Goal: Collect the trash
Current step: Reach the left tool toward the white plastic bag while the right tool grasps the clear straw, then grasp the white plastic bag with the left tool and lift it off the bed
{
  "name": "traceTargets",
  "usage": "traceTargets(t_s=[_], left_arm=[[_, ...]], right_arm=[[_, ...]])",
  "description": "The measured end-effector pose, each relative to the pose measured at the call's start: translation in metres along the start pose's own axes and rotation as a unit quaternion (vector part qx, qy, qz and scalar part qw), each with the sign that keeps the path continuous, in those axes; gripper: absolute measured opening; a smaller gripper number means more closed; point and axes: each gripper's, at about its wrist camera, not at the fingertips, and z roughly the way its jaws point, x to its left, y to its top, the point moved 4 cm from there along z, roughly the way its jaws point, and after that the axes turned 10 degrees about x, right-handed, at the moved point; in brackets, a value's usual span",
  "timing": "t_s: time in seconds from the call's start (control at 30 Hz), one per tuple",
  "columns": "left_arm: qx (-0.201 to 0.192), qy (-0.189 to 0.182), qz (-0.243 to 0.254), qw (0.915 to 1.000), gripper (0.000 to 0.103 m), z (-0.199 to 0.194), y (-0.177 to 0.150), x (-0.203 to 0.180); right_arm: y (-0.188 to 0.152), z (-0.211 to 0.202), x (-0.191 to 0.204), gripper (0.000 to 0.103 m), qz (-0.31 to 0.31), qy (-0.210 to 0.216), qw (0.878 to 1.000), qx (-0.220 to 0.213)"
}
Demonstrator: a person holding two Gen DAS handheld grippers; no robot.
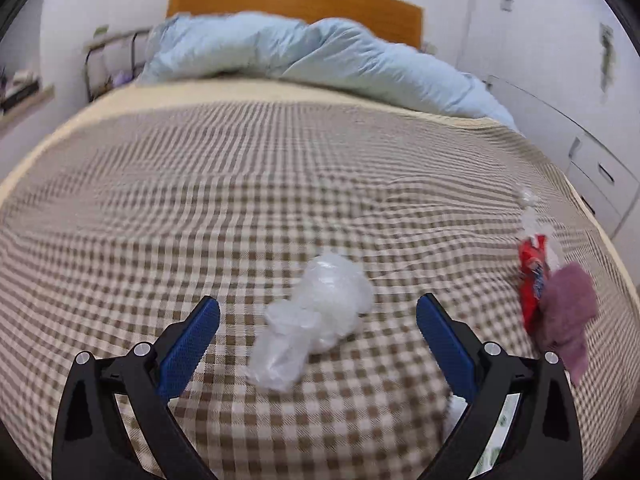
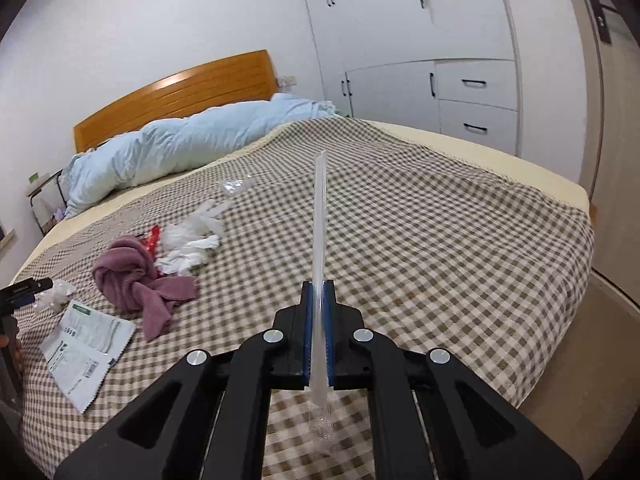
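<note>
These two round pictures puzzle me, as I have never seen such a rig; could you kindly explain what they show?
No robot here: a person holds a two-finger gripper in each hand, each with a wide-angle camera looking along its fingers. The left picture is from the left gripper, open just short of a crumpled plastic bag on the checked bed. The right picture is from the right gripper, shut on a clear straw wrapper. Also on the bed: a purple cloth, a red wrapper, white tissues, a printed packet and a blue duvet.
</note>
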Motion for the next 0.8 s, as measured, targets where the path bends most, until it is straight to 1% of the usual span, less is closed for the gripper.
traceTargets(t_s=[0.07,0.13,0.17,0.23,0.3,0.33,0.37,0.4,0.5,0.67,0.8], left_arm=[[-0.007,-0.005,0.0,1.0,0.095,0.006,-0.001,0.004],[0.008,-0.006,0.008,0.9999,0.095,0.013,-0.003,0.002],[0.012,-0.003,0.013,0.9998,0.095,0.016,-0.004,0.0],[0.034,0.007,0.029,0.999,0.093,0.026,-0.008,-0.006],[0.043,0.006,0.033,0.9985,0.07,0.031,-0.009,-0.006],[0.045,0.008,0.03,0.9985,0.063,0.032,-0.01,-0.004],[0.043,0.008,0.024,0.9988,0.045,0.032,-0.01,-0.002],[0.036,0.009,0.016,0.9992,0.034,0.03,-0.01,0.0],[0.009,-0.001,0.006,0.9999,0.033,0.019,-0.01,0.005],[-0.046,0.029,0.028,0.9981,0.032,-0.007,-0.013,-0.005],[-0.069,0.023,0.044,0.9964,0.032,-0.029,-0.021,-0.02]], right_arm=[[-0.001,0.004,-0.006,0.006,0.013,0.002,1.0,0.008],[-0.002,0.006,-0.011,0.006,0.022,0.005,1.0,0.013],[-0.002,0.007,-0.012,0.006,0.025,0.004,1.0,0.015],[-0.003,0.008,-0.013,0.006,0.028,0.002,0.999,0.017],[-0.005,0.01,-0.013,0.006,0.031,0.004,0.999,0.023],[-0.006,0.011,-0.013,0.006,0.031,0.005,0.999,0.025],[-0.008,0.012,-0.011,0.006,0.028,0.003,0.999,0.026],[-0.009,0.013,-0.009,0.006,0.024,0.001,0.999,0.027],[-0.012,0.015,-0.002,0.006,0.011,-0.005,1.0,0.028],[-0.015,0.018,0.008,0.006,-0.003,0.0,1.0,0.03],[-0.016,0.016,0.016,0.006,-0.016,0.002,1.0,0.022]])
